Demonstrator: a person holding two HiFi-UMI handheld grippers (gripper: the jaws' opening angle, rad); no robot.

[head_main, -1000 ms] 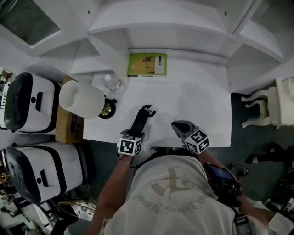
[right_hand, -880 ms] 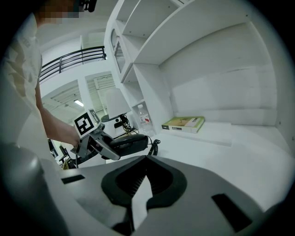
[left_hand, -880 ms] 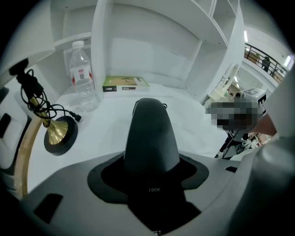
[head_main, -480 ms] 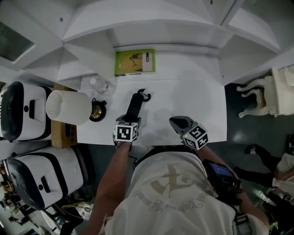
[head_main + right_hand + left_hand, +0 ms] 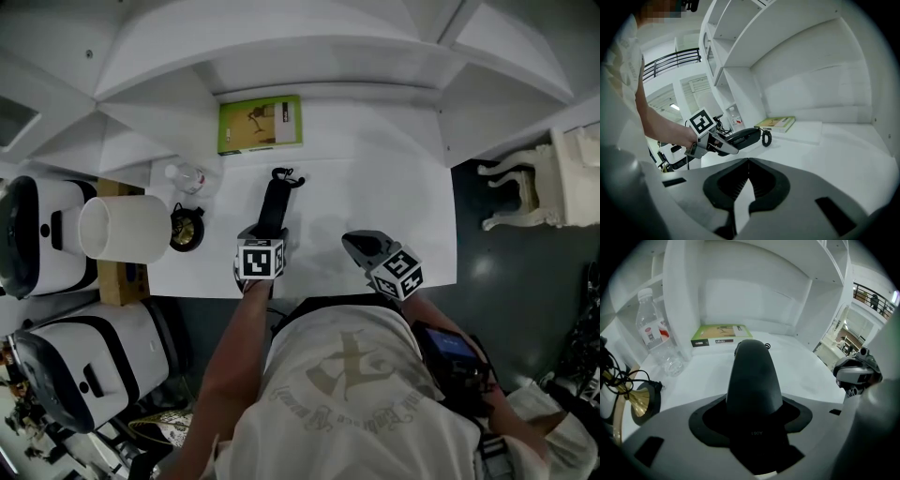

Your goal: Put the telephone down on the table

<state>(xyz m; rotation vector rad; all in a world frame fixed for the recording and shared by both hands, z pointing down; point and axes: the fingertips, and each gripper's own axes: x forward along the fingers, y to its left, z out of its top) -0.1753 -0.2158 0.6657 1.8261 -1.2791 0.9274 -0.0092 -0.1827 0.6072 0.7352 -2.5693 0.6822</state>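
The telephone [image 5: 273, 201] is a black handset with a curled cord at its far end. My left gripper [image 5: 266, 234] is shut on its near end, and the handset [image 5: 753, 373] sticks out forward between the jaws. From the right gripper view the handset [image 5: 742, 136] lies nearly level, low over the white table [image 5: 394, 187]; I cannot tell if it touches. My right gripper [image 5: 355, 246] is at the table's front edge, to the right of the handset. Its jaws [image 5: 749, 180] are shut and hold nothing.
A green book [image 5: 260, 123] lies at the back of the table under white shelves. A clear water bottle [image 5: 187, 176], a brass stand with a black cord [image 5: 186, 230] and a white lampshade [image 5: 122, 228] are at the left. A white chair [image 5: 525, 178] stands beyond the right edge.
My left gripper has carried the handset farther onto the table, toward the green book. The right gripper has stayed by the front edge.
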